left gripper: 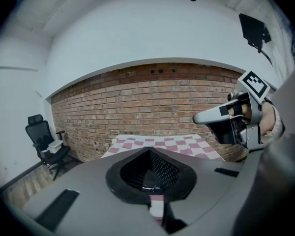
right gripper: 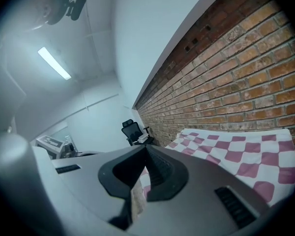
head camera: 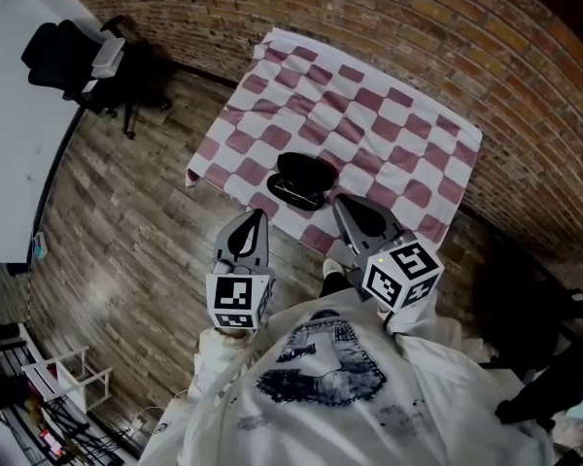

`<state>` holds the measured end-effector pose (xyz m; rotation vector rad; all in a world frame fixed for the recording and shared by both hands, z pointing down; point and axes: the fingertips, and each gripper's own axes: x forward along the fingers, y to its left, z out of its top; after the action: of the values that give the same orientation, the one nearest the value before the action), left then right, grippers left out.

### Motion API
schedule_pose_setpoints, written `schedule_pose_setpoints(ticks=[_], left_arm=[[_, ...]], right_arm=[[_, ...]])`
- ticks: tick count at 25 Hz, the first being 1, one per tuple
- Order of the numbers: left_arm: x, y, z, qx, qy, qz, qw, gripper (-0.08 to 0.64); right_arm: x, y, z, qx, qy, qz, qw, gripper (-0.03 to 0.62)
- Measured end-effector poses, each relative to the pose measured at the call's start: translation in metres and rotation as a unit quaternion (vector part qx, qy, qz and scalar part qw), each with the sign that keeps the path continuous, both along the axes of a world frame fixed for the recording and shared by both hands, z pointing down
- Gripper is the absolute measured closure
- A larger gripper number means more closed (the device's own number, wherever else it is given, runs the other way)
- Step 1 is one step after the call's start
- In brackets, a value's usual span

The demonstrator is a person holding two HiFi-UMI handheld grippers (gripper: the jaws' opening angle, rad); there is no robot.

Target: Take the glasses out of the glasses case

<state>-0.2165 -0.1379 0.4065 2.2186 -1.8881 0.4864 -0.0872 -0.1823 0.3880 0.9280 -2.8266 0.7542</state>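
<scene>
Head view shows glasses case near edge of checked cloth (floor beyond).

The glasses case lies open near the near edge of the table, alone on the checkered cloth. The cloth all around it is free, and the way to it from the left gripper and the right gripper is open. A brick wall closes off the far side. An office chair stands well apart at the left.
</scene>
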Motion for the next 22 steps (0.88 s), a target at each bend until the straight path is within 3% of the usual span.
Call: schedule_pose_setpoints(ticks=[9,15,22], left_arm=[[0.011,-0.025,0.020,-0.023,-0.049,0.054,0.9971,0.552],[0.024,-0.039,0.041,-0.060,-0.075,0.123,0.9878,0.551],[0.030,-0.051,0.059,-0.085,-0.104,0.157,0.9783,0.548]], right_arm=[[0.013,-0.021,0.008,-0.007,-0.004,0.002,1.000,0.578],[0.020,-0.027,0.018,-0.024,-0.004,0.002,1.000,0.578],[0.024,-0.031,0.024,-0.033,-0.003,-0.003,0.999,0.578]])
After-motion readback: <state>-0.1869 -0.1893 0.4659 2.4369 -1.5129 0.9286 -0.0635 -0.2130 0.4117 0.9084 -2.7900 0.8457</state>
